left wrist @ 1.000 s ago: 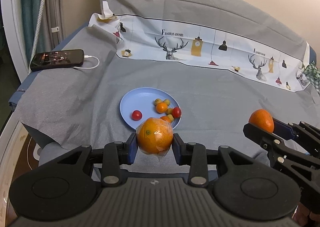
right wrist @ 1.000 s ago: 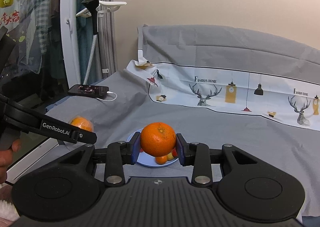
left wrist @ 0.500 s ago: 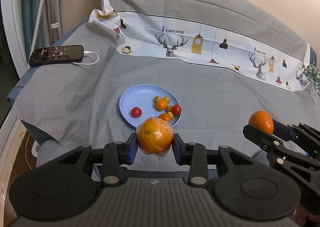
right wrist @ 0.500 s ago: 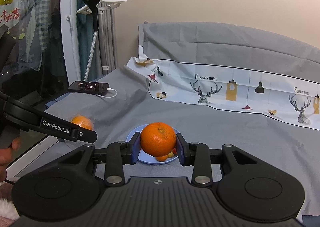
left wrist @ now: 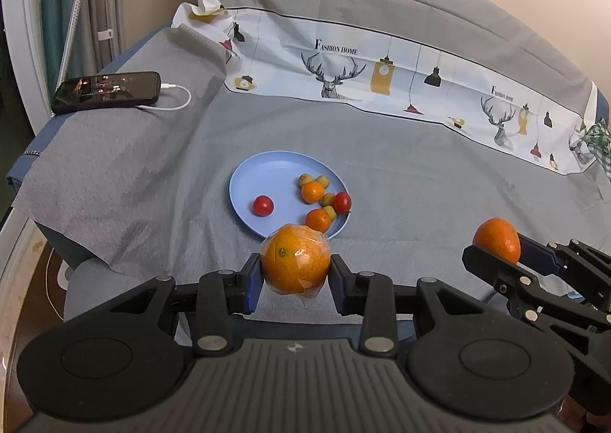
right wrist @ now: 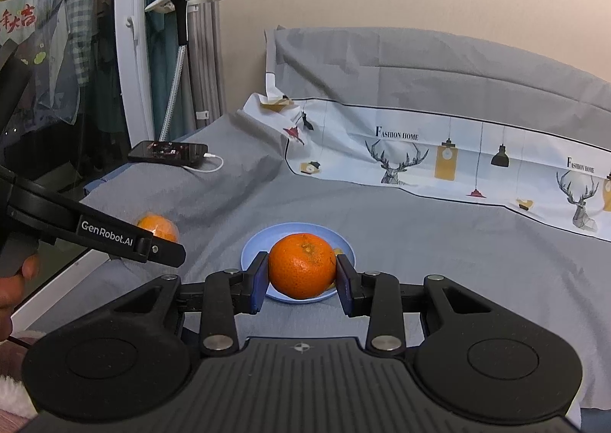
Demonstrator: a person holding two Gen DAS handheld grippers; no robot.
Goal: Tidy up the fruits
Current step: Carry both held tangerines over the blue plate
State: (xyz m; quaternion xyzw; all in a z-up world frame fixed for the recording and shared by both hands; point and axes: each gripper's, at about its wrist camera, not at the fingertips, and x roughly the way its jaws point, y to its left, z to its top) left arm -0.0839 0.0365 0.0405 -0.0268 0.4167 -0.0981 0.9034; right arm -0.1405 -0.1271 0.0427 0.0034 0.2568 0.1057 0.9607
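**Two oranges up in the air, plate waiting below**

Left black two-finger gripper [left wrist: 296, 282] clamped on a big round orange wrapped in clear plastic film [left wrist: 295, 259], blue pads pressing on both sides, small sticker facing the camera. Held above the grey cloth [left wrist: 114, 180], just this side of the near rim of the round light-blue plate [left wrist: 263, 173].

Right black two-finger gripper [right wrist: 301, 286] squeezed onto a bare, dimpled round orange [right wrist: 301, 265], pads tight against it left and right. Seen from that wrist, hanging in front of the same plate, covering most of it. From the left wrist, same fruit and gripper off to the right, well apart from the wrapped one.

On the plate, ahead of the left gripper: a small red cherry tomato [left wrist: 262, 205] alone toward the left, a second red cherry tomato [left wrist: 342, 201] at the right rim, two small orange mandarins [left wrist: 312, 191] and a few little yellowish-green kumquat-like fruits [left wrist: 319, 180] bunched along the right side. Bare middle and left half otherwise.

Further out, up and left of the left gripper: a black smartphone [left wrist: 107, 91] with lit screen lying flat on the cloth, white charging cable [left wrist: 177, 98] plugged in. Beyond the plate, a white printed fabric strip with deer and lamps [left wrist: 382, 81] running across the back.

Bit of a hand [right wrist: 15, 280] visible at the left edge of the right wrist view, gripping the left tool's handle.
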